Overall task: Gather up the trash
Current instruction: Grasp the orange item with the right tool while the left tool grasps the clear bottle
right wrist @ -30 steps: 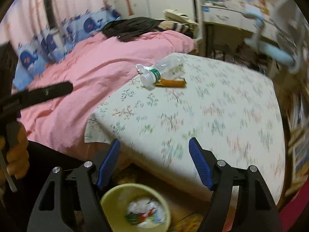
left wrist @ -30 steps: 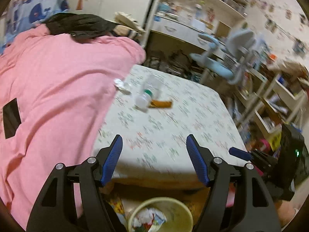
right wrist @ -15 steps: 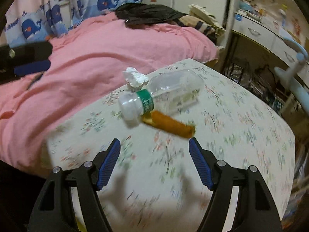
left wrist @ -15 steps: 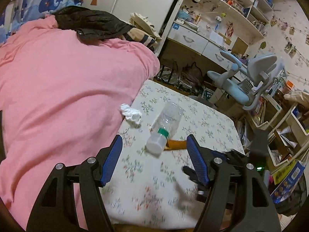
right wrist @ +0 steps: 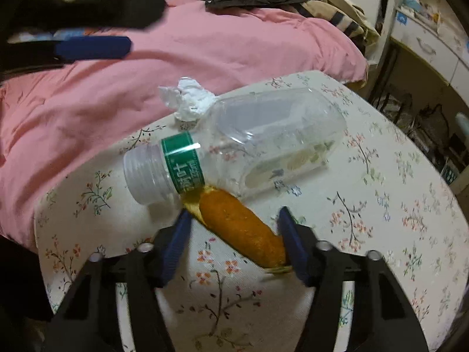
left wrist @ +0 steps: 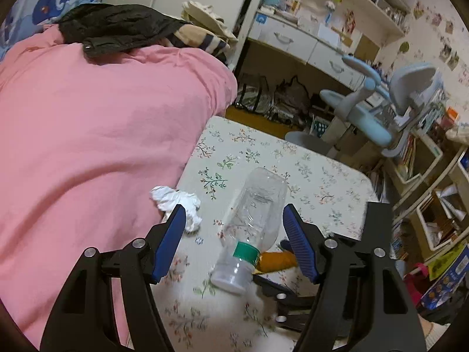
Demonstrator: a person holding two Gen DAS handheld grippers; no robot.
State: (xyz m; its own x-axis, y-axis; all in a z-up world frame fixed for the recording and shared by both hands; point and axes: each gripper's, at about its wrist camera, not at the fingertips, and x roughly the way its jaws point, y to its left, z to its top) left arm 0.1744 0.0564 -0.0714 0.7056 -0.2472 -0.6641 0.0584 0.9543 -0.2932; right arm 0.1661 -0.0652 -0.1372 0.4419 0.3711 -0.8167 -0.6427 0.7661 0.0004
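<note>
Nothing looks collected yet: the plastic bottle (right wrist: 234, 143), crumpled tissue (right wrist: 189, 99) and orange wrapper (right wrist: 240, 228) all lie on the floral worktop (right wrist: 381, 234), with the right claw (right wrist: 233, 234) wide around the wrapper and the left claw (left wrist: 234, 234) wide above the bottle.

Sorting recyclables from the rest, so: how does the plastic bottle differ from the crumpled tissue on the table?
The plastic bottle is clear, with a green label band; the crumpled tissue is opaque white. The bottle is far larger and keeps a rigid, long shape, lying on its side, while the tissue is a small shapeless wad. The bottle touches the orange wrapper; the tissue sits at its other side. Both rest on the floral table, ungrasped.
</note>
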